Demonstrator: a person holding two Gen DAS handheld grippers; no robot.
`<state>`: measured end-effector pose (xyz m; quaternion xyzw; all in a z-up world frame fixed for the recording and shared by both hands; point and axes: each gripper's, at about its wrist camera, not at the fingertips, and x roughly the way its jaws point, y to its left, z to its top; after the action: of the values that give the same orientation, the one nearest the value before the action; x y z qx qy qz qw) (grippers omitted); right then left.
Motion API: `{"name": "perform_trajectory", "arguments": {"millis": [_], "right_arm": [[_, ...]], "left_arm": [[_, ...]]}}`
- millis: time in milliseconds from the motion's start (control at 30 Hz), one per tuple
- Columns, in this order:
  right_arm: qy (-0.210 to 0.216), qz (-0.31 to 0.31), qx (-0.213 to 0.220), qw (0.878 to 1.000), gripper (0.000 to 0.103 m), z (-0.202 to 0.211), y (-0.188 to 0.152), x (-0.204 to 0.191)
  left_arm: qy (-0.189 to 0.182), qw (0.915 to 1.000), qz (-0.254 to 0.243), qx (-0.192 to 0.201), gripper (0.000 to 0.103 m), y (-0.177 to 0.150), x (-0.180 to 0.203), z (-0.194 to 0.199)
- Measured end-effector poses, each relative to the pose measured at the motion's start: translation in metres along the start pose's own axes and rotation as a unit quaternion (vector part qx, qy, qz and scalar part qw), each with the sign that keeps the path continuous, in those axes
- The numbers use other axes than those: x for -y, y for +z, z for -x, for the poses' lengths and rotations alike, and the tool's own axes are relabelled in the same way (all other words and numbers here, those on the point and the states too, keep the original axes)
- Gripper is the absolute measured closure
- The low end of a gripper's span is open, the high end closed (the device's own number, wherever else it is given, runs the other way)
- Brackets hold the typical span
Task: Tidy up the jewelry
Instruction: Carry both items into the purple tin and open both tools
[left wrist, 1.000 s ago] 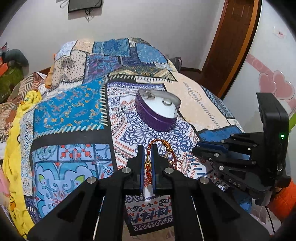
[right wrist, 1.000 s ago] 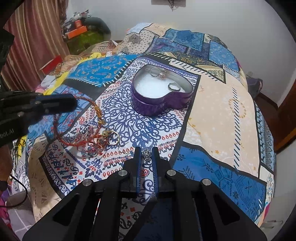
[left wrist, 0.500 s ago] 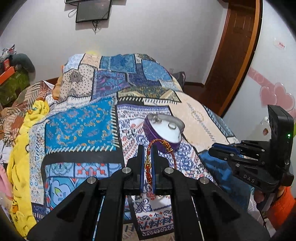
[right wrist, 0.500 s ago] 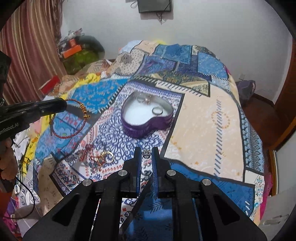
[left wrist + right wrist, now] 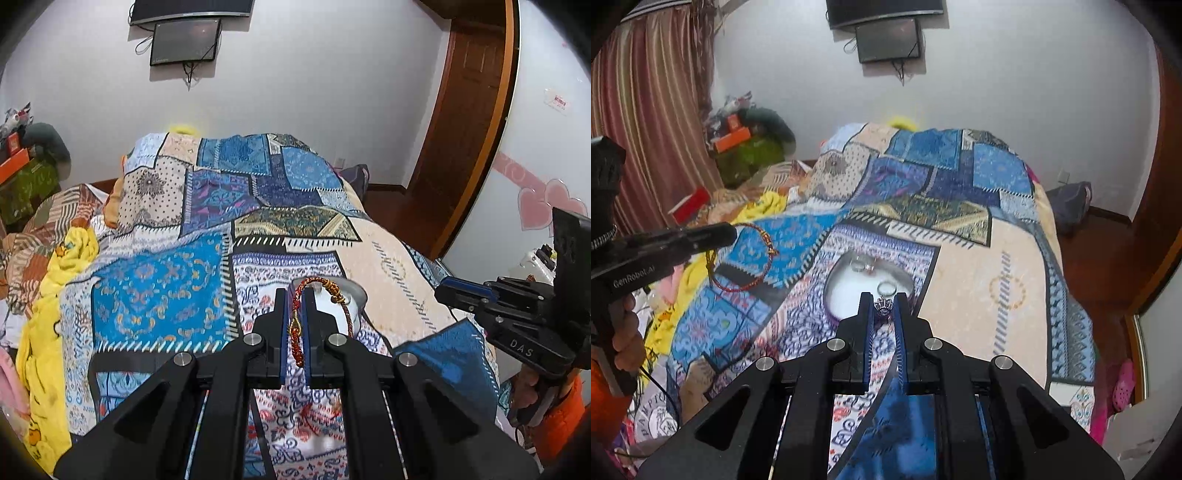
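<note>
- Two grippers are both loaded: the left gripper [image 5: 294, 295] is clamped on a red braided bracelet [image 5: 322, 286], whose loop hangs out past the fingertips, and the right gripper [image 5: 884, 299] is pinched on a small silver crown ring [image 5: 884, 307].
- Both pieces are held in the air above the purple heart-shaped tin [image 5: 849, 291]; in the right wrist view the crown ring sits just over the tin's near edge, while the bracelet hangs off to the tin's left, well apart from it.
- Inside the tin, on its white lining, lie at least two rings already: one band [image 5: 887, 288] toward the near right and another small piece [image 5: 861, 265] at the far side, too blurred to name.
- Judging by this, the sorting is partly done; the bracelet and the crown ring are not yet put away, and whether more jewelry lies loose near the tin cannot be told.
- Under the tin is a patchwork bedspread [image 5: 979, 266] in blue, cream and orange prints, soft and uneven, so the tin may tip if pressed.
- Beyond the tin a white wall carries a dark screen [image 5: 888, 38]; a wooden door [image 5: 469, 122] stands to the right of it, striped curtains [image 5: 646, 110] and clutter to its left.
</note>
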<state>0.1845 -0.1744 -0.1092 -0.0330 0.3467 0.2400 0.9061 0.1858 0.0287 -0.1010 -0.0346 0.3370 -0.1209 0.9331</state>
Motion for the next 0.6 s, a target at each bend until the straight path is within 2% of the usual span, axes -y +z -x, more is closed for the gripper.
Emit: {"name": "perform_trajectory", "arguments": {"millis": [300,600], "right_arm": [[0.005,-0.005,0.008,1.0,0.093,-0.01,0.013,0.006],[0.02,-0.004,0.0,1.0,0.093,-0.029,0.019,0.006]], "left_arm": [[-0.005,1.0,-0.006,-0.005,0.098,0.013,0.003,-0.026],[-0.014,0.9992,-0.011,-0.037,0.098,0.017,0.006,-0.069]]}}
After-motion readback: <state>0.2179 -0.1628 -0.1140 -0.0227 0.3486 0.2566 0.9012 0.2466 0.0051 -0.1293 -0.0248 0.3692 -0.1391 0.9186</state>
